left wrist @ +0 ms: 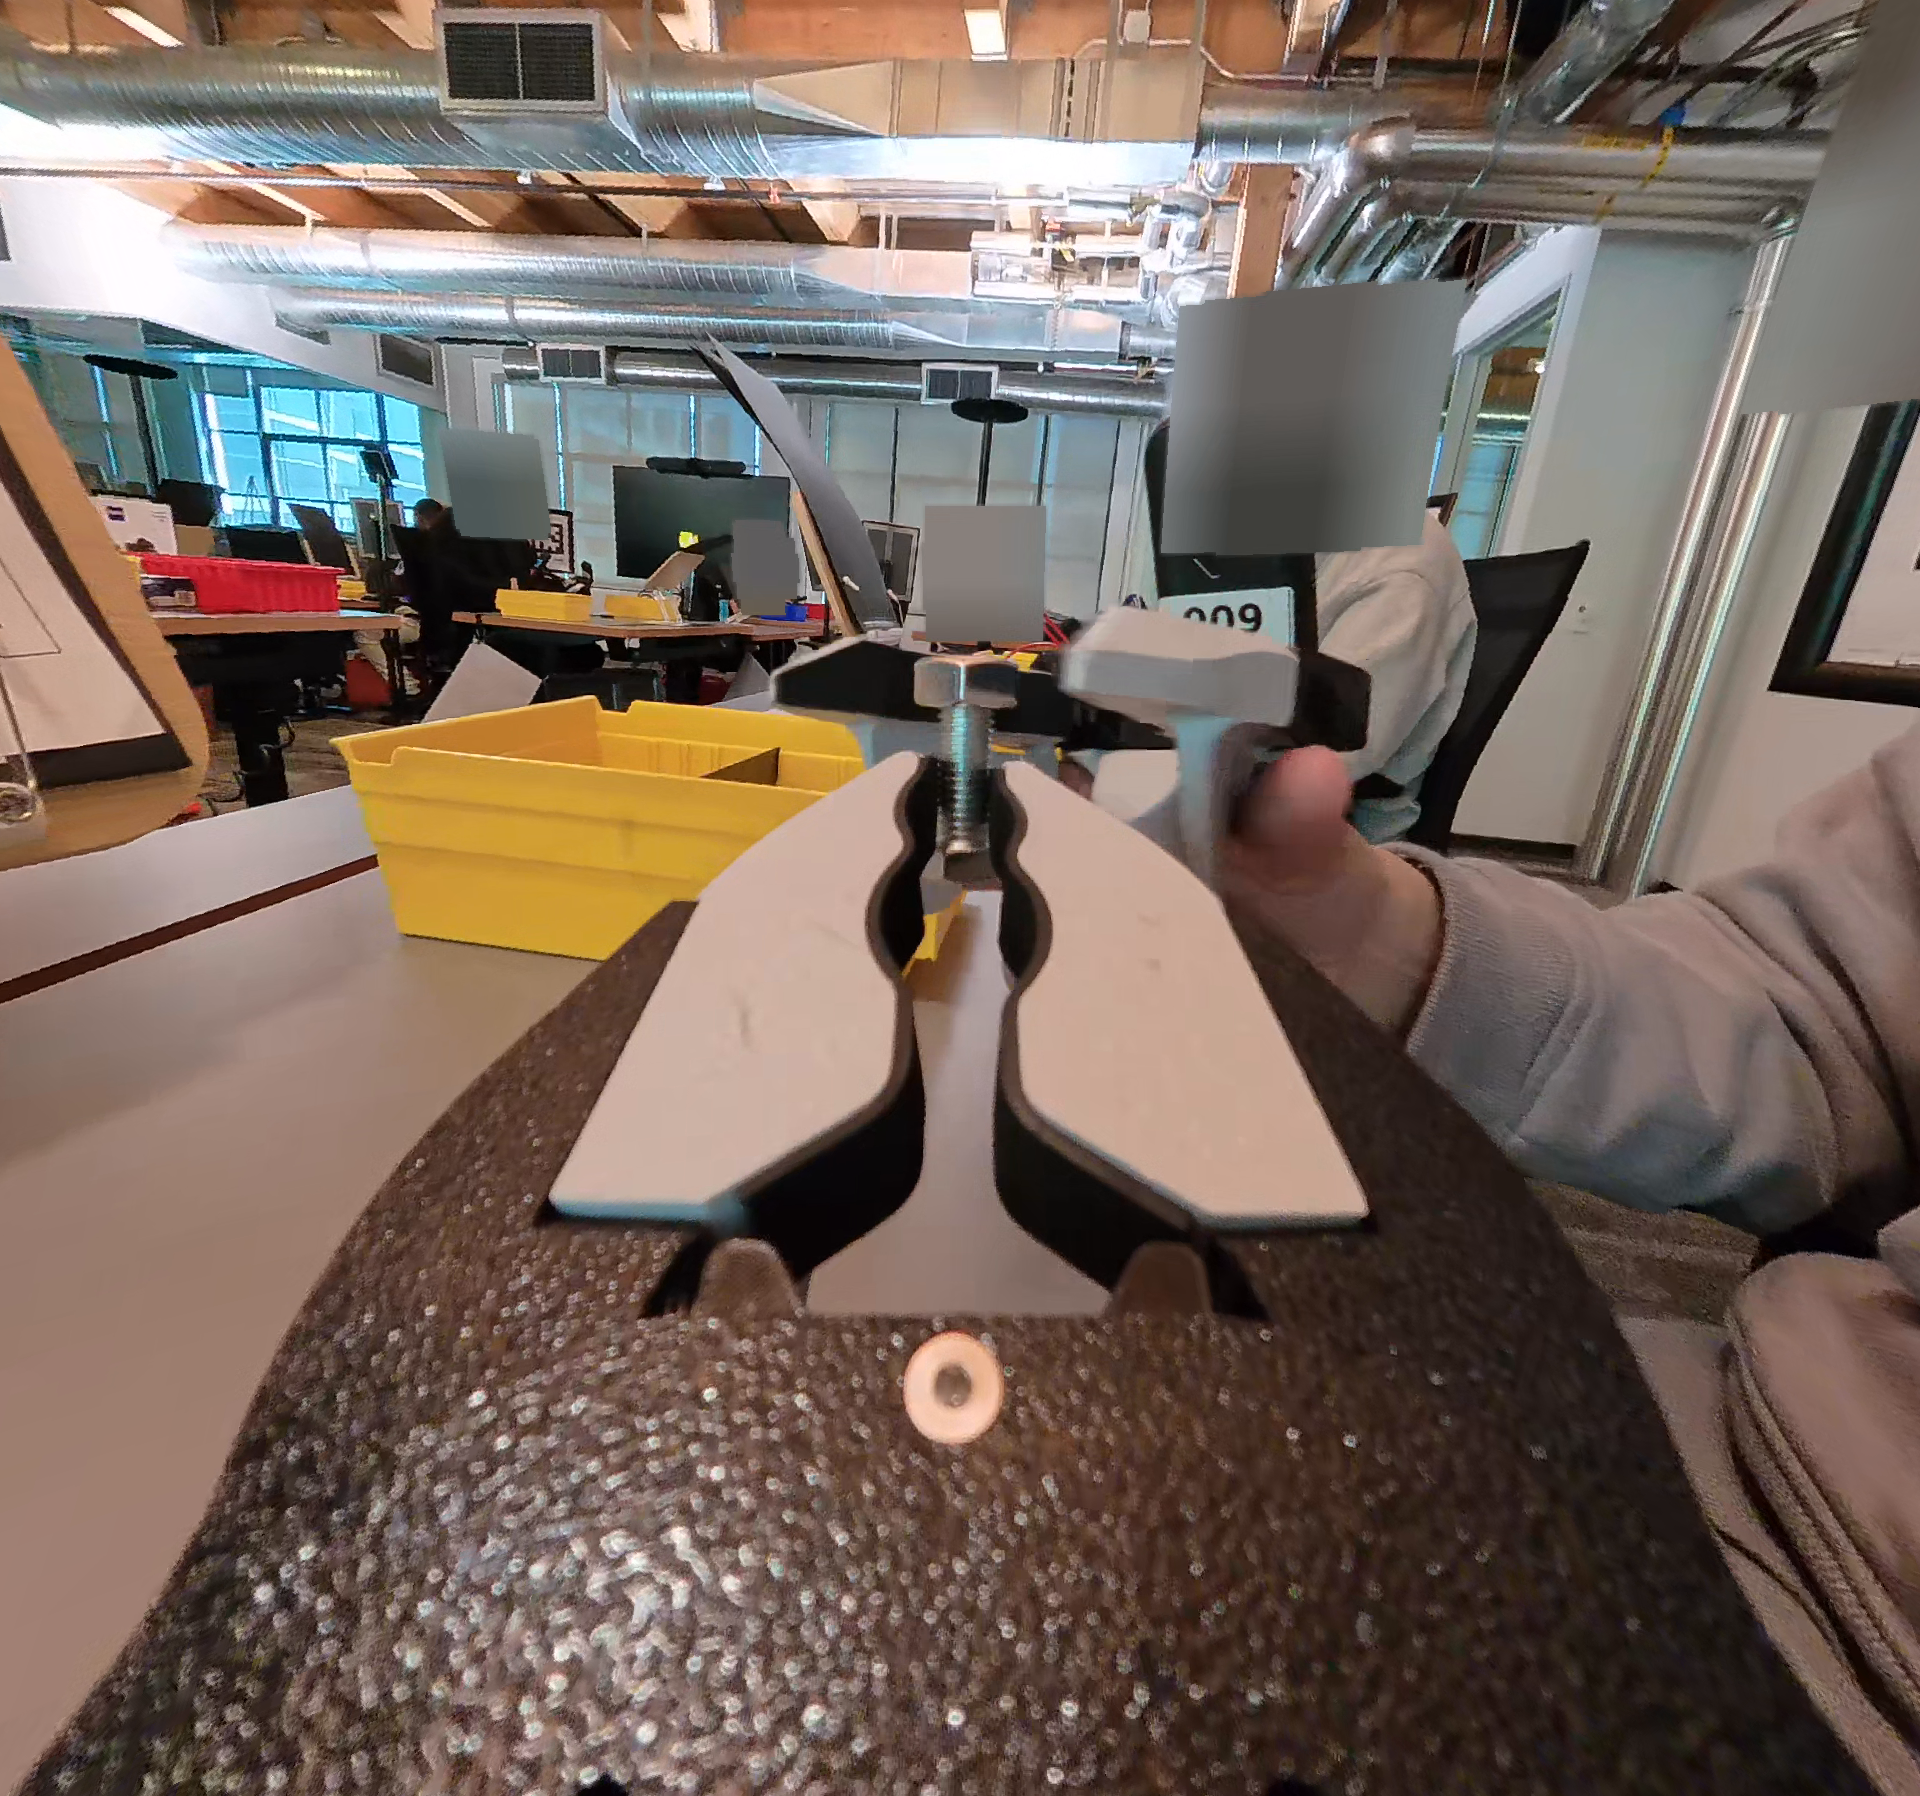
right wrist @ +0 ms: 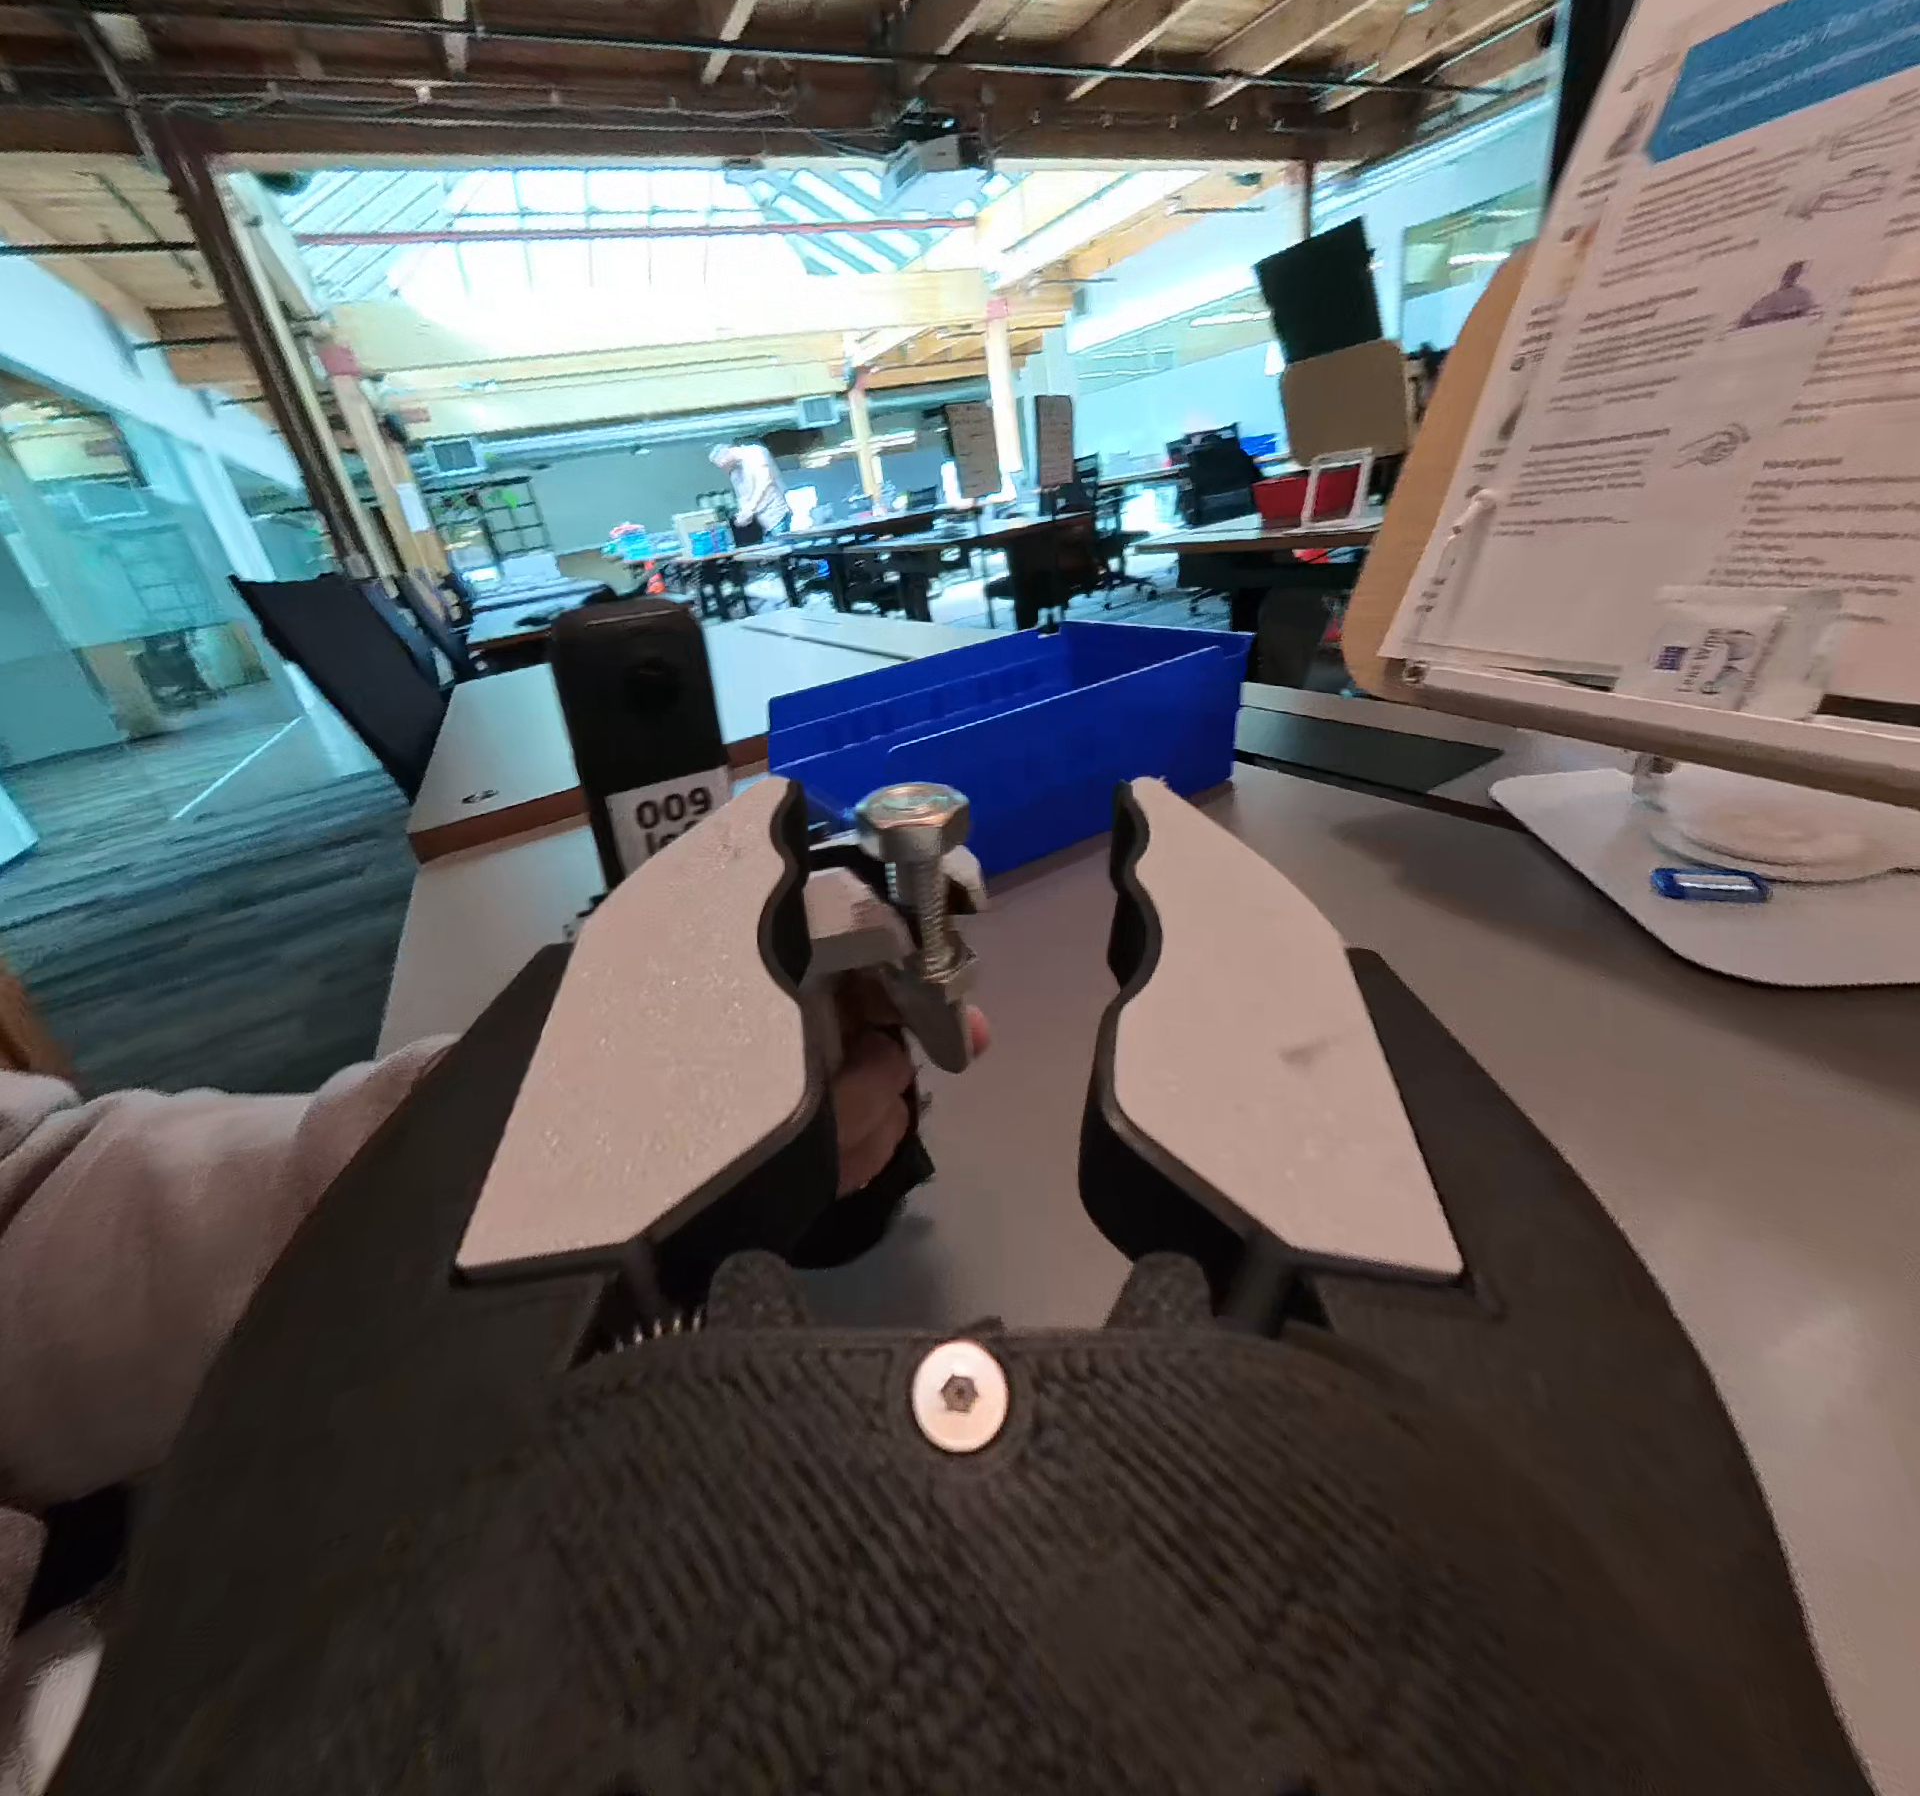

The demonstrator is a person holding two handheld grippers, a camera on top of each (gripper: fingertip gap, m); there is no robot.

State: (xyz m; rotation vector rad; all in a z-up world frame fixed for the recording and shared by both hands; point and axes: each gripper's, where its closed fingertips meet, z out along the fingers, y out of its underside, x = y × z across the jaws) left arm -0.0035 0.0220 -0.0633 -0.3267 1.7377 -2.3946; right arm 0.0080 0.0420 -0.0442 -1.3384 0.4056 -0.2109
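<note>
Steel hex bolt point(left wrist: 964, 770) stands head-up, its threaded shank pinched between the left gripper's point(left wrist: 961, 816) jaws above the bench point(left wrist: 260, 1071), a yellow bin point(left wrist: 582, 811) behind. From the right wrist: the right gripper point(right wrist: 956, 873) has its jaws spread wide around that bolt's head, gripping nothing; a blue bin point(right wrist: 1039, 738) sits beyond.

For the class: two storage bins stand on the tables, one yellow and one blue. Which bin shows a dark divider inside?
The yellow bin, beside the left gripper; the blue bin shows none.
</note>
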